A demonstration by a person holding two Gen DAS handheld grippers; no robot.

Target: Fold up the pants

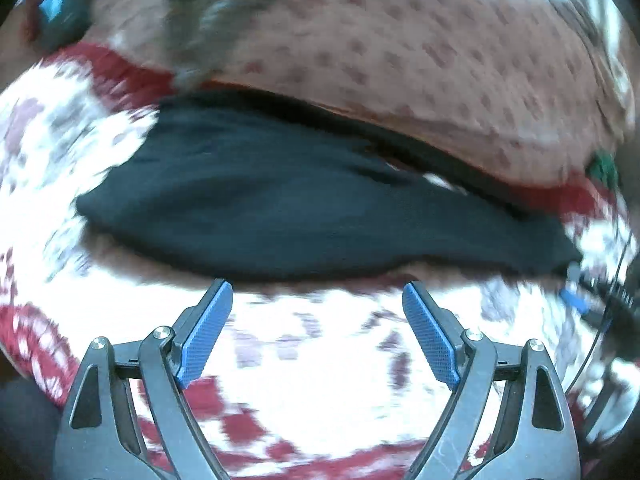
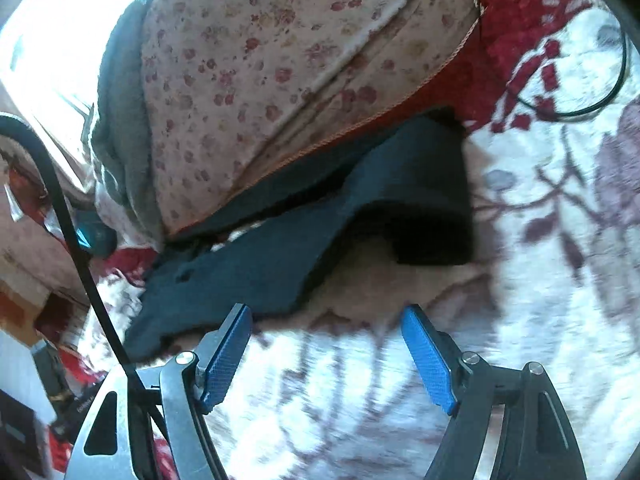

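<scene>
The dark pants (image 1: 288,200) lie in a long folded strip across a white and red patterned blanket (image 1: 312,392), their far edge against a floral pillow (image 1: 400,52). My left gripper (image 1: 318,292) hovers open just in front of the pants' near edge, nothing between its blue pads (image 1: 206,340). In the right wrist view the pants (image 2: 260,268) run from lower left to upper right, with one end lifted and bent over (image 2: 424,184). My right gripper (image 2: 328,314) is open beside the pants' near edge; its left pad (image 2: 226,356) is close to the cloth, without gripping it.
The floral pillow (image 2: 280,60) with a grey cloth (image 2: 120,92) beside it borders the pants on the far side. A black cable (image 2: 68,232) runs past the right gripper's left side; another loops on the blanket (image 2: 592,100). A blue-screened device (image 1: 56,6) lies at upper left.
</scene>
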